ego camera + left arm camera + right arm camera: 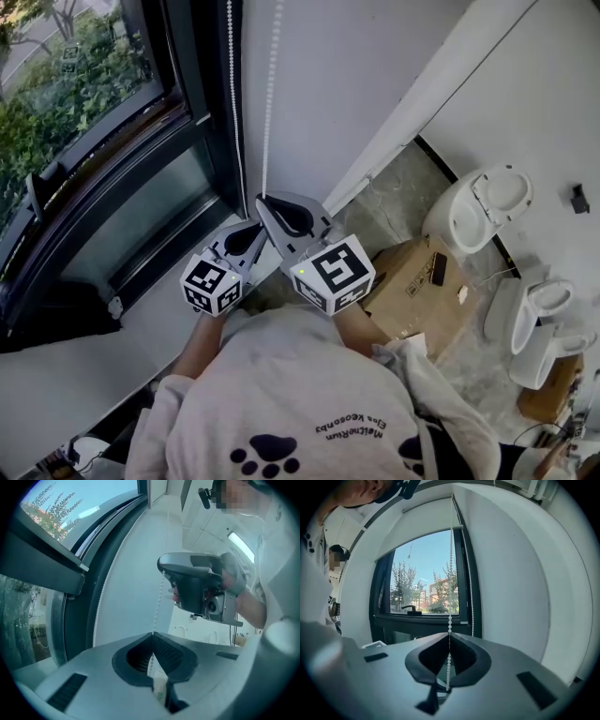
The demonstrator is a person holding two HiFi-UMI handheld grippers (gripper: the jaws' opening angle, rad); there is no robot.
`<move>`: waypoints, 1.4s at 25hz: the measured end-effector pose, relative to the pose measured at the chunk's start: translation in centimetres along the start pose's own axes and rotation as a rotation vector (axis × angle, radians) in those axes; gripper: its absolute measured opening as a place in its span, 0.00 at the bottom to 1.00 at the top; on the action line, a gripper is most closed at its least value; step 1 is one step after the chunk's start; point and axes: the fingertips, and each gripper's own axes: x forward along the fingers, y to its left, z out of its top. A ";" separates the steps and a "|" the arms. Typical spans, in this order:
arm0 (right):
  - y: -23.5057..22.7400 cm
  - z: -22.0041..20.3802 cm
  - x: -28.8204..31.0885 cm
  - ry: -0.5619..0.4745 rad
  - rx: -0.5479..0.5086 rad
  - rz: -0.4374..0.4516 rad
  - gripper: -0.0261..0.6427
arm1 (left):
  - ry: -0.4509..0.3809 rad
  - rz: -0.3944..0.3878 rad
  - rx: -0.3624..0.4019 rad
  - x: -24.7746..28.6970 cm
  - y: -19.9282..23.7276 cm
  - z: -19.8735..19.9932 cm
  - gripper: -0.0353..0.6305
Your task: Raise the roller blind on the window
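Observation:
A white bead chain (270, 94) hangs in two strands down the wall beside the dark-framed window (94, 187). My right gripper (262, 200) is shut on the right strand; in the right gripper view the bead chain (450, 573) runs straight up from its closed jaws (449, 634). My left gripper (251, 228) sits just below and left of it, partly hidden under it. In the left gripper view the bead chain (159, 597) rises from my left gripper (152, 633), which is shut on it, to the right gripper (161, 566) above. The window glass shows uncovered.
The other strand (232, 84) hangs close to the window frame. A white sill (56, 375) runs below the window, and a handle (36, 192) sticks out from the frame. A cardboard box (417, 286) and white toilets (483, 211) stand on the floor to the right.

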 end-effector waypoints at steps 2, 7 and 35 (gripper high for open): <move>-0.1 -0.7 0.0 0.005 0.003 -0.009 0.05 | 0.004 0.003 0.002 0.1 0.0 -0.7 0.07; -0.4 -2.7 0.3 0.033 0.010 -0.016 0.05 | 0.041 0.010 -0.006 0.5 0.4 -2.7 0.07; -0.7 -5.3 0.6 0.063 0.044 -0.009 0.05 | -0.156 -0.010 0.023 -4.3 -1.0 11.1 0.26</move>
